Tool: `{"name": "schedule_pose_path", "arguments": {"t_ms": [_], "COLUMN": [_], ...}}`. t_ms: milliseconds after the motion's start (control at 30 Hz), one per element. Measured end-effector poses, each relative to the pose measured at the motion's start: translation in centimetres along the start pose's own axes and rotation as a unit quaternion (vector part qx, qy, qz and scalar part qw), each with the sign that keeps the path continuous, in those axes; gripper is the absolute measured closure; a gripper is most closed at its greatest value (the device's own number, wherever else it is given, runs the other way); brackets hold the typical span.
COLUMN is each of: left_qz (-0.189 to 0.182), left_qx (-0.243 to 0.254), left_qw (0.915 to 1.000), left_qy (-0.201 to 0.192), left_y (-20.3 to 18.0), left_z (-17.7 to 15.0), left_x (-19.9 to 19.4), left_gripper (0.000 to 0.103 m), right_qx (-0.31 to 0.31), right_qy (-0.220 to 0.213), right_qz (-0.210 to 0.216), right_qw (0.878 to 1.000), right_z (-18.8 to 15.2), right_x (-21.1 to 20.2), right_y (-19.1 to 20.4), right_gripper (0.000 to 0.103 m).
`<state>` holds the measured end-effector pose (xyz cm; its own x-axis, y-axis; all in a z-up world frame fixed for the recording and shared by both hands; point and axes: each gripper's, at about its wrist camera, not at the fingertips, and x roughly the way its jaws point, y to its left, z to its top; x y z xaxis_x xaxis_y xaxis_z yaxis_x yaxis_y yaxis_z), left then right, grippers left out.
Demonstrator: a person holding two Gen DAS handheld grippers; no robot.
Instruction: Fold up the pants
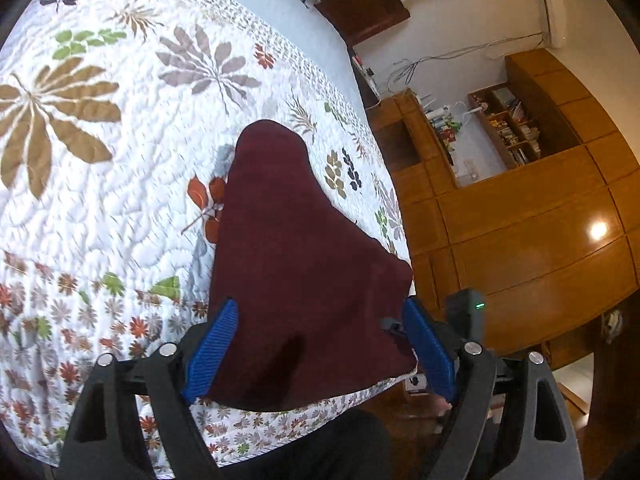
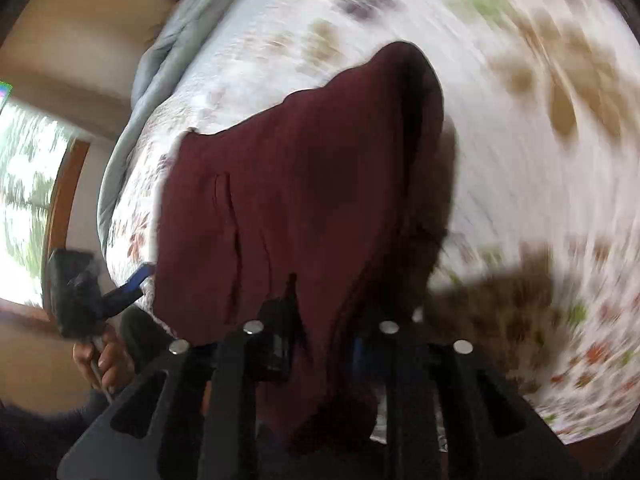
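1. Left wrist view: the maroon pants lie folded on the floral quilt near its edge, long axis running from 6 toward 12 o'clock and narrowing to a rounded far end. The left gripper stands open, its blue pads on either side of the near edge.
2. Right wrist view, blurred: the pants taper toward 1 o'clock, plain and creased. The right gripper is pinched on a raised fold. The left gripper shows at 9 o'clock.
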<state>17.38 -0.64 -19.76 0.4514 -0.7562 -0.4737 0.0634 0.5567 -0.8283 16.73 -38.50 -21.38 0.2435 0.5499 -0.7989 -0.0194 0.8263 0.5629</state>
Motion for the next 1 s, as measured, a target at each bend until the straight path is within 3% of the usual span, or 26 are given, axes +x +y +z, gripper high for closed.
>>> {"name": "schedule_pose_path", "arguments": {"t_ms": [100, 233, 333, 467, 600, 667, 733, 833, 1000], "left_qz": [-0.015, -0.061, -0.077, -0.059, 0.001, 0.016, 0.011, 0.007, -0.038], "left_qx": [0.021, 0.049, 0.075, 0.120, 0.142, 0.128, 0.120, 0.117, 0.137], "left_qw": [0.9996, 0.9970, 0.9937, 0.9891, 0.9871, 0.9884, 0.9897, 0.9898, 0.9894], "left_qy": [-0.006, 0.003, 0.033, 0.063, 0.074, 0.079, 0.078, 0.082, 0.031], "left_y": [-1.1, -2.8, -3.8, -4.5, -3.4, -2.1, -1.6, -2.3, -5.0], "left_z": [0.3, 0.4, -0.8, -2.8, -4.2, -4.4, -4.4, -3.9, 0.2], "left_x": [-0.3, 0.0, 1.1, 2.6, 4.0, 4.8, 4.7, 3.8, 1.5], "left_gripper": [0.019, 0.019, 0.019, 0.019, 0.019, 0.022, 0.023, 0.023, 0.020], "right_qx": [-0.010, -0.021, -0.017, -0.007, -0.040, -0.023, -0.004, -0.003, -0.009], "right_qy": [-0.018, -0.019, -0.054, -0.112, -0.096, -0.082, -0.062, -0.069, -0.134], "right_qz": [0.029, 0.021, 0.001, 0.024, 0.026, 0.003, -0.003, 0.005, 0.004], "right_qw": [0.999, 0.999, 0.998, 0.993, 0.994, 0.996, 0.998, 0.998, 0.991], "right_z": [0.3, 1.4, 1.8, 3.1, 4.5, 5.5, 5.9, 5.6, 4.9], "right_x": [-1.2, -2.6, -4.5, -6.9, -4.0, -2.3, -0.6, -1.7, -6.7], "right_y": [0.8, 2.1, 1.9, 2.5, 4.0, 2.6, 0.9, 0.6, 1.6], "right_gripper": [0.070, 0.063, 0.063, 0.063, 0.058, 0.063, 0.063, 0.060, 0.059]}}
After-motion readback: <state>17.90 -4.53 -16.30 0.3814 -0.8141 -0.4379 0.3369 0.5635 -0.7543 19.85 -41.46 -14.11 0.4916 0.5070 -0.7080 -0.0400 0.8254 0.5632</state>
